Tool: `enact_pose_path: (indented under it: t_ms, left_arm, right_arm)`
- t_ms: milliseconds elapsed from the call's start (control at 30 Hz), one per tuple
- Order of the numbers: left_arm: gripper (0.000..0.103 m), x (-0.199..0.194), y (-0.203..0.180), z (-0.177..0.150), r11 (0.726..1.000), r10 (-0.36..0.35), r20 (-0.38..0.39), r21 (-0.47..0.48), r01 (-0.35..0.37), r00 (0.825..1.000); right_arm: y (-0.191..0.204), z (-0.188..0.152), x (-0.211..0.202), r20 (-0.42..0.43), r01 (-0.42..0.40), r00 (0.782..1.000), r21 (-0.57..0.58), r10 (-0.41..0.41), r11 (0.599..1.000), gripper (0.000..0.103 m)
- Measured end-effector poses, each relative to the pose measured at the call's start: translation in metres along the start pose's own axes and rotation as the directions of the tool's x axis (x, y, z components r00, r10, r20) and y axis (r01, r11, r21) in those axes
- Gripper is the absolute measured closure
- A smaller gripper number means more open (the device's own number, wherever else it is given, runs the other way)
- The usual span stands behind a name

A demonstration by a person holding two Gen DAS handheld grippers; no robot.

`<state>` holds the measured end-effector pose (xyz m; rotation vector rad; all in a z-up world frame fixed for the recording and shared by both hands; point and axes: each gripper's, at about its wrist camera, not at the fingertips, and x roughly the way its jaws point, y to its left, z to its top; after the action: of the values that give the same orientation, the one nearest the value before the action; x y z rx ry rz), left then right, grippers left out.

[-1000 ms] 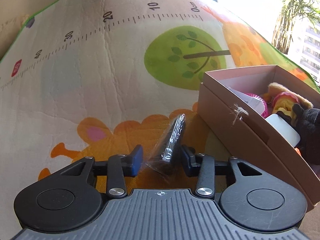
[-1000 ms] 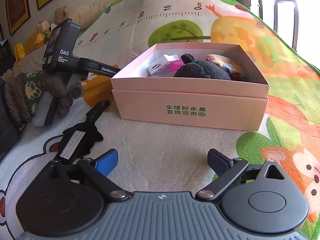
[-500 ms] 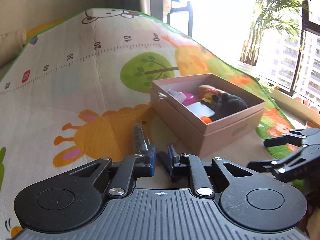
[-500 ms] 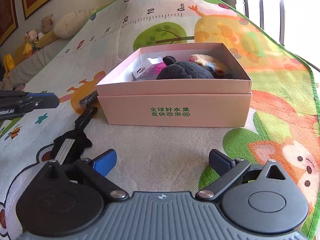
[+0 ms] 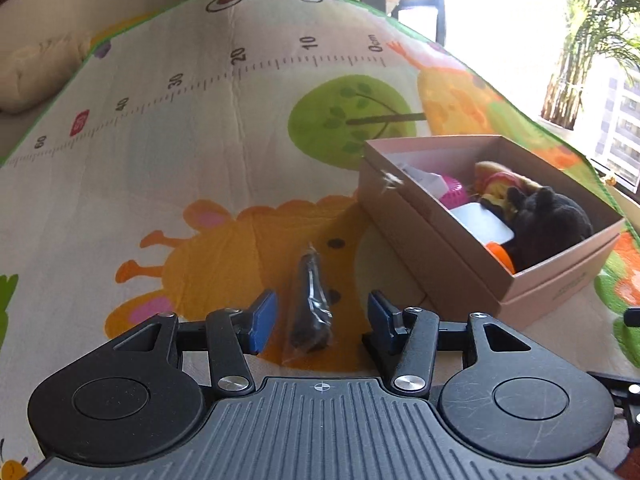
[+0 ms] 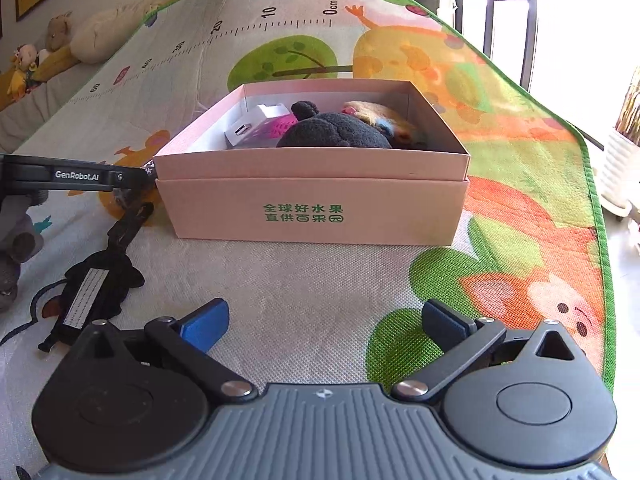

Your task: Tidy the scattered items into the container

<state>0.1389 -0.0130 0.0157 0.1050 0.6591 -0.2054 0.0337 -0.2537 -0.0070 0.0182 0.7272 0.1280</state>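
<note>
The left hand-held gripper is open, its fingers either side of a bagged black item lying on the mat beside the box. The right hand-held gripper is open and empty, facing the box, a black tag to its left.

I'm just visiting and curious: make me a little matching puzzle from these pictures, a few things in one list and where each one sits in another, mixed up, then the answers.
Things:
1. black plush toy
2. plastic-wrapped black item
3. black tag with white label
4. pink box

Places:
A. on the mat, left of the right claw
B. on the mat, items inside it
C. inside the box
D. on the mat, between the open left claw's fingers

Pairs: 1-C, 2-D, 3-A, 4-B
</note>
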Motion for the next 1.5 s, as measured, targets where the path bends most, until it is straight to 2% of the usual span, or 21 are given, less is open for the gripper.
enact_pose_path:
  t_ms: [67,133,167,200,400,567,667,733,800,867,933,1100,1167,1200,1300,1400,1500]
  left_arm:
    - [0.048,0.013,0.007,0.002,1.000,0.016,-0.023,-0.020,-0.016,1.000]
    - [0.060,0.021,0.014,0.002,0.999,0.013,-0.053,-0.046,-0.015,0.999]
    - [0.069,0.021,0.016,0.001,0.999,0.021,-0.054,-0.041,-0.023,0.998]
    - [0.072,0.019,0.015,0.000,0.999,0.035,-0.050,-0.017,-0.036,0.998]
    - [0.077,-0.013,0.012,-0.010,0.998,0.037,-0.045,0.048,-0.035,0.998]
    - [0.084,-0.071,-0.012,-0.024,0.993,-0.061,0.016,0.101,0.060,0.998]
    - [0.085,-0.103,-0.036,-0.037,0.977,-0.157,0.038,0.155,0.149,0.987]
    - [0.084,-0.117,-0.054,-0.049,0.960,-0.218,0.027,0.185,0.209,0.976]
    - [0.079,-0.123,-0.067,-0.061,0.947,-0.252,0.005,0.208,0.245,0.968]
    - [0.079,-0.123,-0.075,-0.072,0.943,-0.253,-0.012,0.222,0.249,0.968]
    - [0.068,-0.121,-0.077,-0.082,0.945,-0.243,-0.028,0.217,0.243,0.970]
    - [0.037,-0.127,-0.060,-0.097,0.964,-0.203,-0.021,0.171,0.204,0.979]
    - [0.014,-0.131,-0.050,-0.100,0.971,-0.177,-0.003,0.160,0.175,0.984]
    - [0.007,-0.133,-0.044,-0.101,0.976,-0.159,0.009,0.154,0.155,0.987]
    - [0.005,-0.136,-0.022,-0.104,0.988,-0.110,0.016,0.108,0.107,0.994]
    - [0.001,-0.132,0.003,-0.106,0.998,-0.054,-0.004,0.024,0.054,0.999]
    - [0.001,-0.127,0.027,-0.110,0.997,-0.036,-0.013,-0.074,0.035,0.999]
  right_arm:
    - [-0.005,0.000,-0.001,0.009,-0.005,1.000,0.029,0.005,1.000,0.000]
    - [-0.008,-0.001,-0.002,0.016,-0.018,1.000,0.045,0.018,0.999,0.000]
    - [-0.009,-0.001,-0.002,0.018,-0.022,1.000,0.049,0.021,0.999,0.000]
    - [-0.010,-0.001,-0.002,0.019,-0.024,1.000,0.051,0.023,0.998,0.000]
    - [-0.017,-0.001,-0.004,0.038,-0.058,0.998,0.090,0.055,0.994,0.000]
    - [-0.020,-0.001,-0.005,0.048,-0.076,0.996,0.111,0.071,0.991,0.000]
    - [-0.019,-0.001,-0.004,0.045,-0.073,0.997,0.109,0.069,0.991,0.000]
    - [-0.019,-0.001,-0.004,0.045,-0.072,0.997,0.108,0.068,0.992,0.000]
    - [-0.019,-0.001,-0.003,0.043,-0.073,0.997,0.108,0.068,0.992,0.000]
    - [-0.018,0.000,-0.003,0.039,-0.068,0.997,0.101,0.064,0.993,0.000]
    - [-0.016,0.000,-0.002,0.032,-0.061,0.998,0.089,0.058,0.994,0.000]
    - [-0.012,0.001,0.001,0.005,-0.049,0.999,0.045,0.049,0.998,0.000]
    - [-0.010,0.002,0.002,-0.007,-0.040,0.999,0.022,0.040,0.999,0.000]
    - [-0.007,0.002,0.003,-0.015,-0.031,0.999,0.005,0.031,0.999,0.000]
    - [0.006,0.004,0.005,-0.040,-0.004,0.999,-0.071,0.001,0.997,0.000]
    - [0.032,0.011,-0.012,-0.021,-0.154,0.988,-0.162,0.152,0.975,0.000]
    - [0.079,0.018,-0.034,0.038,-0.230,0.965,-0.341,0.258,0.911,0.000]
